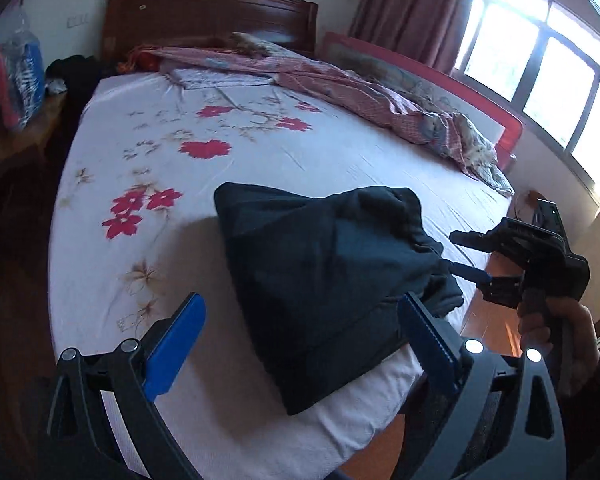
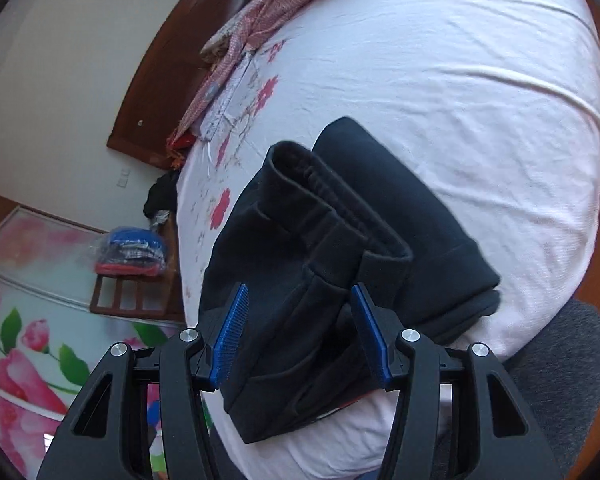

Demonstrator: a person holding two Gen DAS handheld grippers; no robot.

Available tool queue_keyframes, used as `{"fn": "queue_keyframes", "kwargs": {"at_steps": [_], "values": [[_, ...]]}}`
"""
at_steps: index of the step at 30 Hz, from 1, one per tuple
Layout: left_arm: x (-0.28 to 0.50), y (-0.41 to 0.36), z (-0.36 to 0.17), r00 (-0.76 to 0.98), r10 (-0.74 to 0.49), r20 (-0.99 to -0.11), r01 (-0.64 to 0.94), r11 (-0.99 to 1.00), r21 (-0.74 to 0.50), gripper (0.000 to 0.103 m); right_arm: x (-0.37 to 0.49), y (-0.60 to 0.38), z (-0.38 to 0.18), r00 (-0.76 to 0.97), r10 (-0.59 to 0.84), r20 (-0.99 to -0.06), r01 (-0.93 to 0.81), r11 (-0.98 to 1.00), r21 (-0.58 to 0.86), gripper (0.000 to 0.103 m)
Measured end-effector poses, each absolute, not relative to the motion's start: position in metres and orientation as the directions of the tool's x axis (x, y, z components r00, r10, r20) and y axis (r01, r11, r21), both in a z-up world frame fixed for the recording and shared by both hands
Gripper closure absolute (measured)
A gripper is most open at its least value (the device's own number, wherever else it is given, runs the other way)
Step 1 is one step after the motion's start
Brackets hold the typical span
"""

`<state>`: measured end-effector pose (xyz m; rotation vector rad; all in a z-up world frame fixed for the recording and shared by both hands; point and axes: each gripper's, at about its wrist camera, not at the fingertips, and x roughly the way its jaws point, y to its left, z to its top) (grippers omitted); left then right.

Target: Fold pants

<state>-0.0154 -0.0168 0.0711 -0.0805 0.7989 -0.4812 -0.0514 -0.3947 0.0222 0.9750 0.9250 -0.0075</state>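
Observation:
Dark navy pants (image 1: 320,264) lie folded in a thick bundle near the front corner of the bed; in the right wrist view (image 2: 340,280) the elastic waistband lies on top. My left gripper (image 1: 300,332) is open, its blue fingers wide apart over the pants' near edge, holding nothing. My right gripper (image 2: 298,336) is open, its fingers either side of a fold of the pants without pinching it. It also shows in the left wrist view (image 1: 460,256) at the pants' right edge, held by a hand.
The bed (image 1: 300,160) has a white sheet with red flowers. A pink checked blanket (image 1: 360,96) lies bunched along the far side by a red rail (image 1: 508,128). A wooden headboard (image 1: 208,16) stands at the back. A side table with bagged clothes (image 1: 20,76) stands left.

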Motion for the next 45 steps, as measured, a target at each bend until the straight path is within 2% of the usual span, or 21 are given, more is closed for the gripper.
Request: {"fn": "queue_keyframes", "kwargs": {"at_steps": [4, 6, 7, 8, 9, 10, 14, 17, 19, 20, 21, 23, 24, 26, 30, 34, 41, 45], "values": [[-0.007, -0.027, 0.056, 0.603, -0.448, -0.660, 0.373, 0.890, -0.263, 0.006, -0.037, -0.386, 0.016, 0.579, 0.301, -0.758, 0.485, 0.619, 0.617, 0.050], [-0.009, -0.035, 0.052, 0.584, -0.456, -0.672, 0.383, 0.884, -0.267, 0.006, -0.029, -0.384, 0.011, 0.574, 0.284, -0.768, 0.507, 0.614, 0.606, 0.050], [-0.008, -0.037, 0.050, 0.573, -0.458, -0.680, 0.384, 0.883, -0.271, 0.006, -0.024, -0.381, 0.011, 0.572, 0.275, -0.773, 0.492, 0.639, 0.591, 0.055], [-0.009, -0.036, 0.050, 0.567, -0.460, -0.683, 0.382, 0.882, -0.276, 0.006, -0.021, -0.377, 0.012, 0.562, 0.251, -0.788, 0.482, 0.675, 0.559, 0.076], [-0.009, -0.034, 0.050, 0.556, -0.471, -0.684, 0.383, 0.876, -0.293, 0.006, -0.019, -0.376, 0.013, 0.568, 0.259, -0.781, 0.460, 0.687, 0.562, 0.085], [-0.009, -0.033, 0.050, 0.551, -0.478, -0.684, 0.380, 0.873, -0.304, 0.006, -0.022, -0.380, 0.014, 0.583, 0.280, -0.763, 0.451, 0.669, 0.591, 0.089], [-0.008, -0.029, 0.051, 0.558, -0.473, -0.682, 0.352, 0.879, -0.321, 0.006, -0.061, -0.391, 0.048, 0.661, 0.234, -0.713, 0.420, 0.672, 0.610, 0.093], [-0.008, -0.030, 0.051, 0.552, -0.480, -0.682, 0.356, 0.875, -0.328, 0.006, -0.093, -0.397, 0.046, 0.645, 0.211, -0.734, 0.457, 0.663, 0.592, 0.093], [-0.008, -0.034, 0.048, 0.548, -0.479, -0.686, 0.373, 0.874, -0.312, 0.006, -0.099, -0.410, 0.015, 0.607, 0.192, -0.772, 0.535, 0.619, 0.575, 0.092], [-0.008, -0.038, 0.046, 0.538, -0.478, -0.694, 0.385, 0.872, -0.302, 0.006, -0.098, -0.415, -0.002, 0.612, 0.213, -0.762, 0.544, 0.586, 0.601, 0.089], [-0.006, -0.042, 0.042, 0.523, -0.473, -0.709, 0.392, 0.872, -0.293, 0.006, -0.095, -0.418, -0.018, 0.607, 0.258, -0.752, 0.543, 0.557, 0.629, 0.069], [-0.005, -0.050, 0.035, 0.493, -0.455, -0.742, 0.411, 0.873, -0.262, 0.006, -0.097, -0.420, -0.022, 0.602, 0.312, -0.735, 0.551, 0.503, 0.666, 0.048], [-0.004, -0.052, 0.034, 0.490, -0.437, -0.754, 0.414, 0.878, -0.240, 0.006, -0.095, -0.416, -0.011, 0.588, 0.328, -0.740, 0.521, 0.546, 0.656, 0.048], [-0.003, -0.055, 0.036, 0.498, -0.436, -0.749, 0.425, 0.876, -0.227, 0.006, -0.097, -0.414, 0.023, 0.600, 0.253, -0.759, 0.460, 0.668, 0.586, 0.048], [0.007, -0.080, 0.045, 0.510, -0.459, -0.727, 0.477, 0.855, -0.205, 0.005, -0.080, -0.452, 0.061, 0.711, 0.191, -0.677, 0.374, 0.712, 0.594, 0.048], [0.008, -0.101, 0.045, 0.474, -0.488, -0.733, 0.497, 0.835, -0.234, 0.005, -0.021, -0.473, 0.039, 0.703, 0.334, -0.628, 0.292, 0.670, 0.683, 0.048], [-0.005, -0.100, 0.038, 0.458, -0.444, -0.770, 0.502, 0.844, -0.188, 0.005, 0.032, -0.458, 0.003, 0.629, 0.413, -0.659, 0.237, 0.705, 0.668, 0.048], [-0.003, -0.104, 0.031, 0.434, -0.427, -0.793, 0.496, 0.849, -0.185, 0.005, 0.038, -0.458, -0.011, 0.638, 0.481, -0.601, 0.191, 0.658, 0.729, 0.048]]}}
